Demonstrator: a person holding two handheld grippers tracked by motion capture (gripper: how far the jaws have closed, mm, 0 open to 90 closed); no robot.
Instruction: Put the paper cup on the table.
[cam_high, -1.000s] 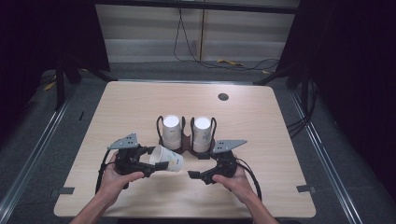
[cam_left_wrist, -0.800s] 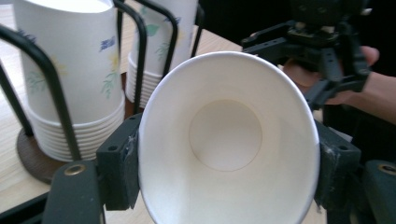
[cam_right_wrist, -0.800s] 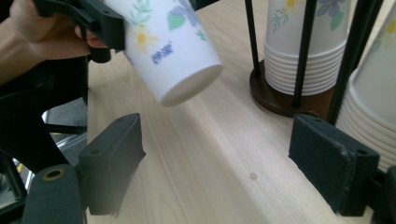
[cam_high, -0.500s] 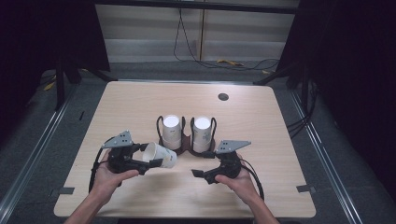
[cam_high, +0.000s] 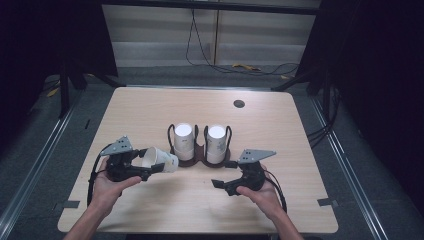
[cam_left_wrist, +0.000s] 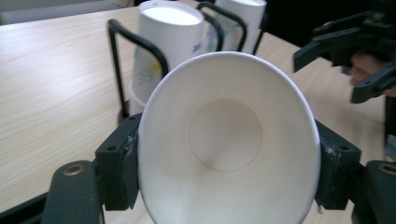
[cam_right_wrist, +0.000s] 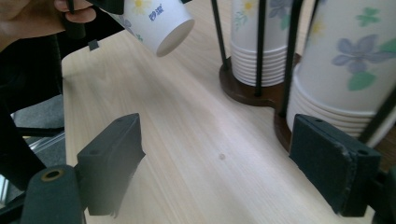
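Observation:
A dark wire cup holder (cam_high: 200, 161) stands mid-table with two stacks of white flowered paper cups, left stack (cam_high: 184, 141) and right stack (cam_high: 216, 144). My left gripper (cam_high: 149, 162) is shut on a single paper cup (cam_high: 165, 160), held on its side just left of the holder and above the table. In the left gripper view the cup's open mouth (cam_left_wrist: 226, 154) faces the camera between both pads. My right gripper (cam_high: 221, 174) stands open in front of the right stack (cam_right_wrist: 345, 70), nothing between its jaws (cam_right_wrist: 224, 172). The held cup (cam_right_wrist: 156, 21) hangs at upper left there.
The light wooden table (cam_high: 150, 110) has a round cable hole (cam_high: 239, 104) at the back right. Bare wood lies in front of the holder and along the far half. Dark floor and cables surround the table.
My left gripper has carried the cup leftward, away from the holder's left stack. The right gripper has drifted slightly to the right and stays open.

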